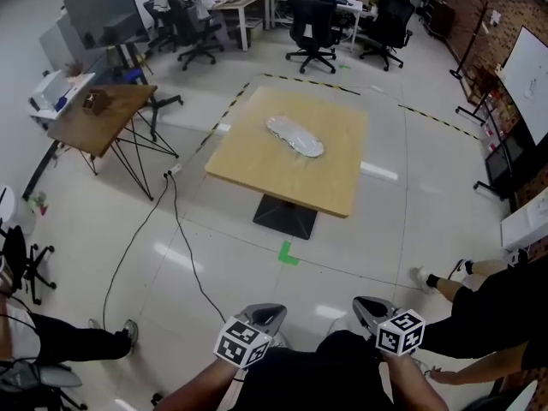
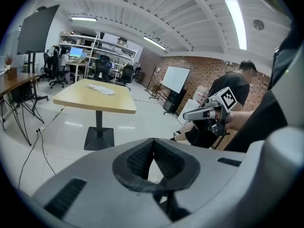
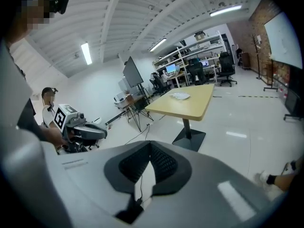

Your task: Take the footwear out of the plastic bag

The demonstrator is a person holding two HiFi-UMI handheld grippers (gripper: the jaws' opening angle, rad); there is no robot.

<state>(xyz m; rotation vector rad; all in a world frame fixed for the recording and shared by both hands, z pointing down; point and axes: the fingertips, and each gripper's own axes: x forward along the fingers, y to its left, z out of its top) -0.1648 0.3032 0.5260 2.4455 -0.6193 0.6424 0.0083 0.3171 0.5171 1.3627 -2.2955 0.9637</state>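
Left gripper [image 2: 153,150]: jaws closed pad to pad, nothing between them; held low in front of the person's body, well apart from the work.
Right gripper [image 3: 150,152]: same state, jaws together and empty; just beside the left one, tilted down toward the floor.
Table [image 1: 330,182]: square wooden top on a single dark pedestal, out across the floor from the person; neither gripper is near it.
Plastic bag [image 1: 294,135]: long, pale, shiny bundle lying flat near the middle of the table top, nothing else on the top beside it.
Footwear: presumably inside the bag; too small and glossy at this range to make out, so toe and heel ends cannot be told.
Task status: judged not yet begun; an approach to the table comes first.
Handling, bag: likely thin, light, slippery film that crumples and slides on the smooth wood; pinch a loose fold at one end to pin it.
Handling, footwear: likely stiffer and heavier than the film; best gripped at a firm edge such as the heel or collar, through the bag mouth.
Risk: pulling one-handed probably drags the bag along with it.
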